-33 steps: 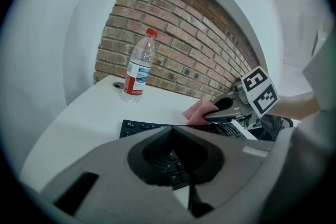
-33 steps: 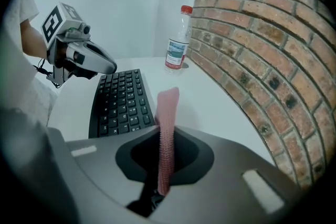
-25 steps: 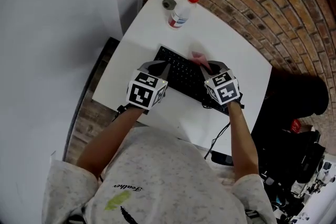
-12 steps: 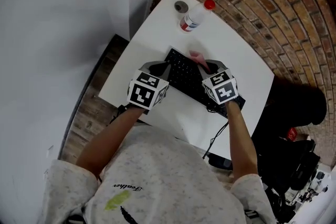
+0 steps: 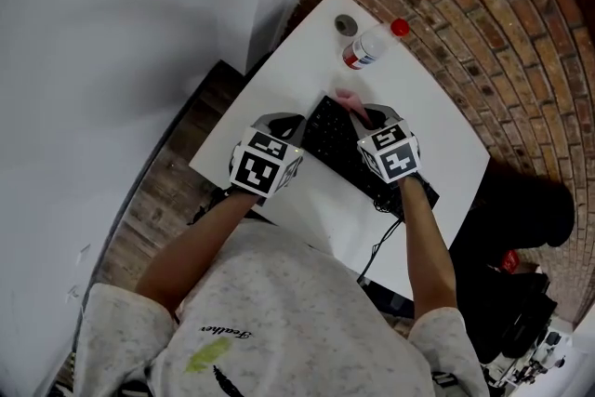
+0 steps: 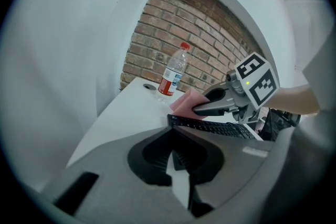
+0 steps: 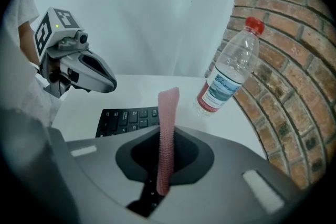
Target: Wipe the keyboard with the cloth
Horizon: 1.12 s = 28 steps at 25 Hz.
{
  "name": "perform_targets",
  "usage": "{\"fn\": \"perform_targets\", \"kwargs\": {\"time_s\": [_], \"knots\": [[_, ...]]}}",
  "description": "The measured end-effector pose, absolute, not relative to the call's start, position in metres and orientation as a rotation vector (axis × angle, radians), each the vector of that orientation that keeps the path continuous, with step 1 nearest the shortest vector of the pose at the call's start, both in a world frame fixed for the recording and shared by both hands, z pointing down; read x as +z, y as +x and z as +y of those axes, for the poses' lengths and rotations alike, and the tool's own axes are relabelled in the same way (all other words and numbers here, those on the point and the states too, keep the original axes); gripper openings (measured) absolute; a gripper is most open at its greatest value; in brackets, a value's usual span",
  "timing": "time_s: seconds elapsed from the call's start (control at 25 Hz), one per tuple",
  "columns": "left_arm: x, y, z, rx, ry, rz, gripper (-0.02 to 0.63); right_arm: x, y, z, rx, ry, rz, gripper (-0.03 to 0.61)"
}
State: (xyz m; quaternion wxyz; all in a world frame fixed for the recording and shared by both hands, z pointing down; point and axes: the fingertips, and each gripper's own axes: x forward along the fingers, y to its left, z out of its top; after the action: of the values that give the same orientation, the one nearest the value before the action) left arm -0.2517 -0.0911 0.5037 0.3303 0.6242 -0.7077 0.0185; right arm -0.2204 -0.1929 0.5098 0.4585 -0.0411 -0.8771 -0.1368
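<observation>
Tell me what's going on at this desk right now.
A person is working over a black keyboard on a white table, with a hand-held gripper in each hand. The right hand-held gripper is shut on a pink cloth, holding it at the far part of the keyboard. The left hand-held gripper is shut on nothing and sits by the keyboard's left end. A water bottle with a red cap stands further back near the brick wall.
</observation>
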Motion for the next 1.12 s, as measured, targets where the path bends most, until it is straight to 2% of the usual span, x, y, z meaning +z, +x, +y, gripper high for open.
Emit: {"fn": "perform_targets", "kwargs": {"time_s": [0.4,0.88,1.12], "knots": [[0.497,-0.280,-0.058,0.030,1.559,-1.916,-0.006,0.508,-0.261,-0.173,-0.440,-0.210,-2.124,0.023],[0.500,-0.283,-0.026,-0.020,1.439,-2.010,-0.005,0.505,-0.271,-0.148,-0.918,-0.545,-1.922,0.021],[0.499,-0.271,-0.021,-0.042,1.397,-2.043,-0.005,0.516,-0.262,-0.132,-1.031,-0.660,-1.838,0.021]]}}
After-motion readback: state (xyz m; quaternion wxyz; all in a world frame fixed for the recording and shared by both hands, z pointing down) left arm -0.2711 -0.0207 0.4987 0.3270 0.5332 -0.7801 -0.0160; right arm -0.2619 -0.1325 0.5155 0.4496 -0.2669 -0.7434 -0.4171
